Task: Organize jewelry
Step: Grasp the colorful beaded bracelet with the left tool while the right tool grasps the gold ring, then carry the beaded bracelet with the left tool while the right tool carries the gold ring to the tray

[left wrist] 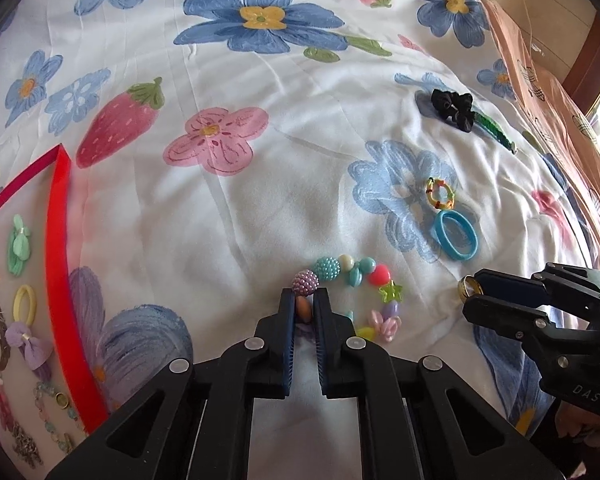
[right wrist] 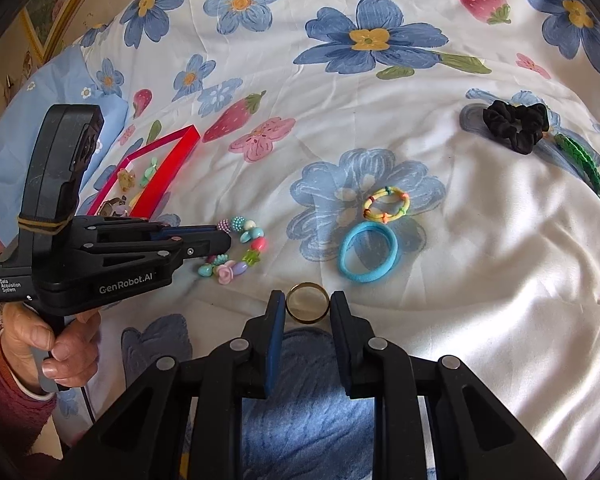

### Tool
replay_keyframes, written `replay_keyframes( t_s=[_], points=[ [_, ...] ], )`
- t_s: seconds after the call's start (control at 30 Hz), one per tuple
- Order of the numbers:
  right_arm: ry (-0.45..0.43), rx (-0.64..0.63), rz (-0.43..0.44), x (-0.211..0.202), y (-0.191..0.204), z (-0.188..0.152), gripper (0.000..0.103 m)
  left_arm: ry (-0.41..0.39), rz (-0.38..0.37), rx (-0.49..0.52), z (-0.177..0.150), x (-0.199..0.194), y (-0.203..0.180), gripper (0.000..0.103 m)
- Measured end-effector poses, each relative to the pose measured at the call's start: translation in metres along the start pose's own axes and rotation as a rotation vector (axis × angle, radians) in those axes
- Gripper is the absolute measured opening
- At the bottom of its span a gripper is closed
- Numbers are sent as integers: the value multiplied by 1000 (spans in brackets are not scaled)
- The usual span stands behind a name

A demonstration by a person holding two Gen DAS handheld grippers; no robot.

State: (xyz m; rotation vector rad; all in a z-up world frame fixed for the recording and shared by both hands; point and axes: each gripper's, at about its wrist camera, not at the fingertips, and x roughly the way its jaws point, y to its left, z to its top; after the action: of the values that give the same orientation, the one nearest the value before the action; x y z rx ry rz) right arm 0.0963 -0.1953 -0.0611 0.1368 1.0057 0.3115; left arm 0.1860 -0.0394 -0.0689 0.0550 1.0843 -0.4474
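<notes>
A colourful bead bracelet [left wrist: 364,292] lies on the flowered bedspread. My left gripper [left wrist: 304,300] is shut on it, pinching an orange bead just below the purple studded bead [left wrist: 305,282]. In the right wrist view the same bracelet [right wrist: 240,252] shows beside the left gripper [right wrist: 224,236]. My right gripper [right wrist: 307,300] is shut on a gold ring [right wrist: 307,302], which stands on edge between the pads. From the left wrist view the ring [left wrist: 470,287] sits at the tips of the right gripper [left wrist: 478,290].
A red-rimmed tray [left wrist: 58,240] at the left holds hair ties, a bow, a watch and chains. A blue hair band [right wrist: 367,256], a yellow multicolour band [right wrist: 386,203], a black scrunchie [right wrist: 518,122] and a green clip [right wrist: 582,164] lie on the bedspread. A hand [right wrist: 60,344] holds the left tool.
</notes>
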Motion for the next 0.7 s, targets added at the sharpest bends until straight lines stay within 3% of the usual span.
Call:
replay_keyframes(
  t_s=[0.3,0.7],
  points=[
    [-29,-32,22,-9,19,8,23,-116,-16,-66,-26,-71,17,7],
    [-45,-125,100,-6,74,26,23,-236,32,-156,-74,-167,54,7]
  ],
)
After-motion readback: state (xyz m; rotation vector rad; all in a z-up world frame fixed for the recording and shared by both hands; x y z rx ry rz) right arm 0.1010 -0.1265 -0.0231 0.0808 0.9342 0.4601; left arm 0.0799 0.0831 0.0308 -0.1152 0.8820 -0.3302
